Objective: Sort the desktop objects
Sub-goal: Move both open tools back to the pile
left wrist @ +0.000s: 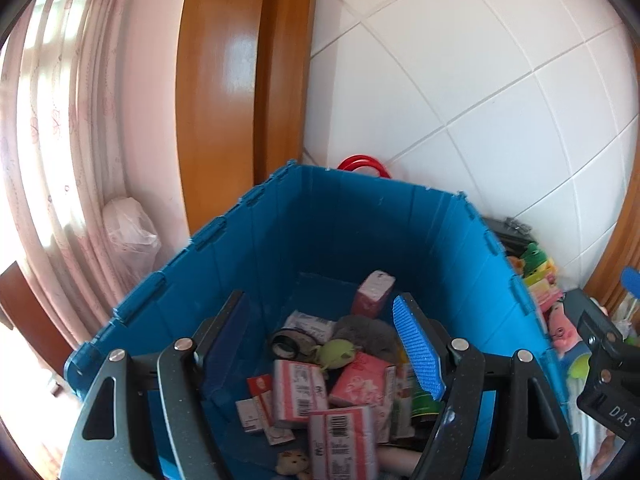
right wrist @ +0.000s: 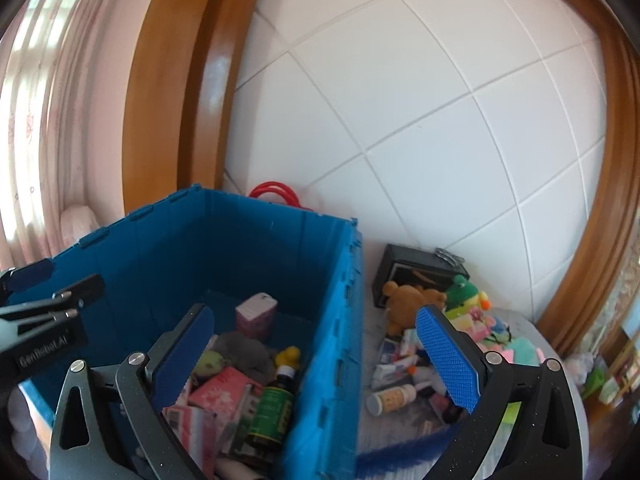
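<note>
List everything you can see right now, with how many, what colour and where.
crate: one, blue, on the left of the table
boxes: several, pink and white, inside the crate
dark bottle: one, green label, inside the crate by its right wall
yellow duck: one, inside the crate
grey plush: one, inside the crate
teddy bear: one, brown, on the table right of the crate
frog toy: one, green, beside the bear
black box: one, behind the toys, by the tiled wall
white bottle: one, lying on the table
left gripper: blue pads, open, over the crate
right gripper: blue pads, open, straddling the crate's right wall
</note>
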Available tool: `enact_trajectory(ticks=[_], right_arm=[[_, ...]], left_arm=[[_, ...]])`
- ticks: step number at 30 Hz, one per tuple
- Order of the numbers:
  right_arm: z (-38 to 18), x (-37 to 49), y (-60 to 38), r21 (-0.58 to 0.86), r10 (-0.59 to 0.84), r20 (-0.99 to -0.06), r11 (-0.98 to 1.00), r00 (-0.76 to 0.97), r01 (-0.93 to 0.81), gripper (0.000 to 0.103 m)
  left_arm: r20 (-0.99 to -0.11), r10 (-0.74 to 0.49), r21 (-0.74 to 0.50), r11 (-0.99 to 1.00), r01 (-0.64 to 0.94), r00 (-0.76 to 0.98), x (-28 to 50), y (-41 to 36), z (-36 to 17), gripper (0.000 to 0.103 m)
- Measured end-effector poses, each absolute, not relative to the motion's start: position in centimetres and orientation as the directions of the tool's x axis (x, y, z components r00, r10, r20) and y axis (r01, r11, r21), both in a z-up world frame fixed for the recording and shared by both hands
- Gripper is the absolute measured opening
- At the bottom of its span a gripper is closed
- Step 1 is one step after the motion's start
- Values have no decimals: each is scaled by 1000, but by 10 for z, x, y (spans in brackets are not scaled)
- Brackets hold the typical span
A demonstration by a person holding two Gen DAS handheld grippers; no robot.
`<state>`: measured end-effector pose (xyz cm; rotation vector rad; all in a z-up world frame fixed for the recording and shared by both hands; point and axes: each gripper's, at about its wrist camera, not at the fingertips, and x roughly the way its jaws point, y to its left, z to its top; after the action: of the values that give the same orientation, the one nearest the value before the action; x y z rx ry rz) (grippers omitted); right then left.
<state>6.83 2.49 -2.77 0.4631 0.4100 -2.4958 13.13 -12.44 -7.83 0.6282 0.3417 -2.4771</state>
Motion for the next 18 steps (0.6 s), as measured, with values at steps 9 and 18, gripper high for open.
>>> enact_trajectory(ticks=[9, 18], right_arm=[[-30, 43, 127, -97, -403, -390, -876, -828, 472, 103], [-63, -28, 250, -50, -282, -457, -939, -844, 341, 103]], left_arm=[[-405, -396, -57, -889, 455, -824, 120, -54, -63, 74], [-336, -310, -14, -942, 334, -889, 80, 67, -43, 74]])
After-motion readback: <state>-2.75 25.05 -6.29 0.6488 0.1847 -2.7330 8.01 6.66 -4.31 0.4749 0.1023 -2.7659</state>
